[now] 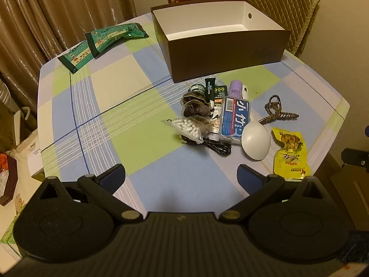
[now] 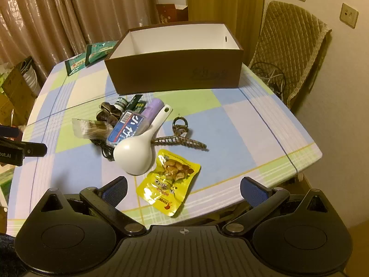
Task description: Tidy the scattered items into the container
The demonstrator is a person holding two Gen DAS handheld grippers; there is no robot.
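I have both claws hanging above the near edge of the counter point(image 1: 76, 97), tilted down toward the clutter. The left claw point(image 1: 181, 176) is spread wide with nothing between its pads, and the right claw point(image 2: 183, 188) is equally wide and empty. The brown box point(image 2: 175, 73) stands open and bare inside, at the far side. Everything to tidy lies just in front of the box: the white spoon point(image 2: 136, 154), the yellow snack pouch point(image 2: 168, 180) nearest me, and the hair clip point(image 2: 180, 136) to the right of the spoon. I would take the pouch first with the right claw, since it lies apart. It is flat, so I should pinch an edge rather than press down on it.
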